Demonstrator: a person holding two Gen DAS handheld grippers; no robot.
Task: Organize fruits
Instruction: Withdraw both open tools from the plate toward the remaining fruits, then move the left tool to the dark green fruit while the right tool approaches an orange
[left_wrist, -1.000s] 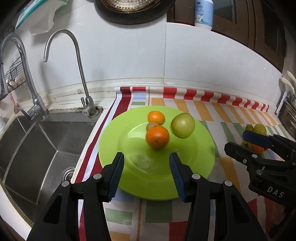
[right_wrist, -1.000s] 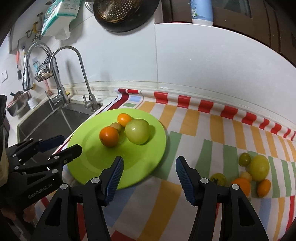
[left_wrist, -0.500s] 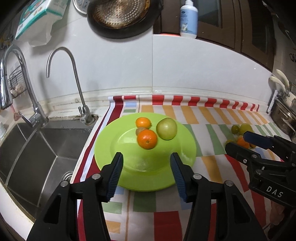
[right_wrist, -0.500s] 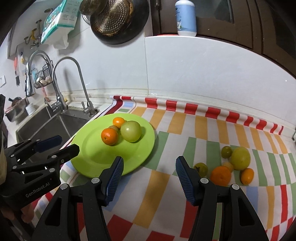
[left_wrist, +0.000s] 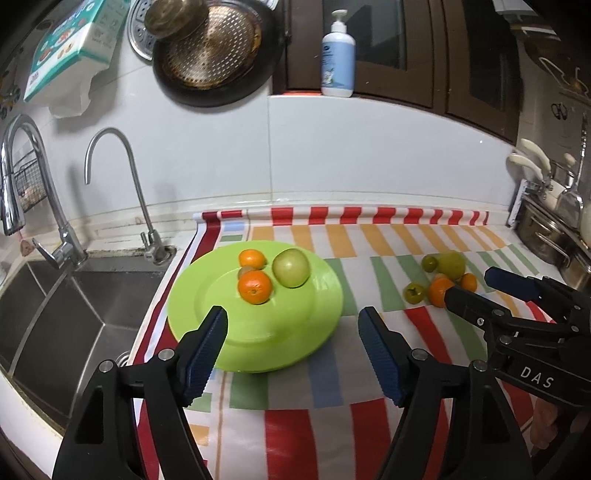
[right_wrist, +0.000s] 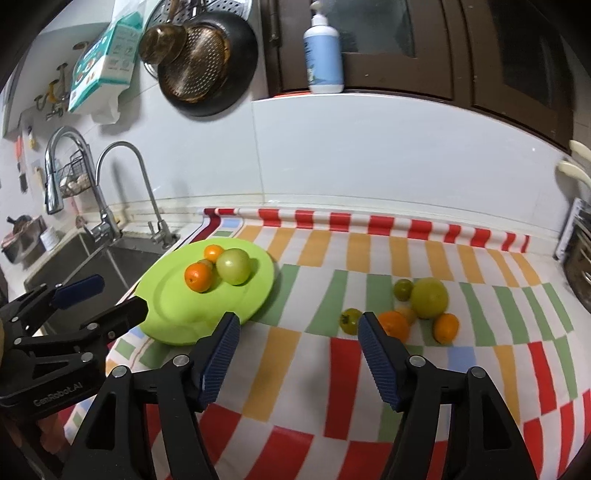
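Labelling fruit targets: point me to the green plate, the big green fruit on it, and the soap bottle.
green plate (left_wrist: 280, 332), left wrist view, bare front part of its surface.
big green fruit (left_wrist: 291, 268), left wrist view, middle of its skin.
soap bottle (right_wrist: 324, 55), right wrist view, middle of its body.

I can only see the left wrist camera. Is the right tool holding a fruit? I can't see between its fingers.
Observer: No. The right tool is empty. Its jaws have just been opening, with nothing between them.
Operator: How many fruits are still off the plate?
Observer: Six. A small pale fruit, which barely shows for you, sits tucked between the orange and the big yellow-green fruit.
Operator: Is anything written on the left tool?
Observer: Yes. The side of the left tool reads "GenRobot.AI".
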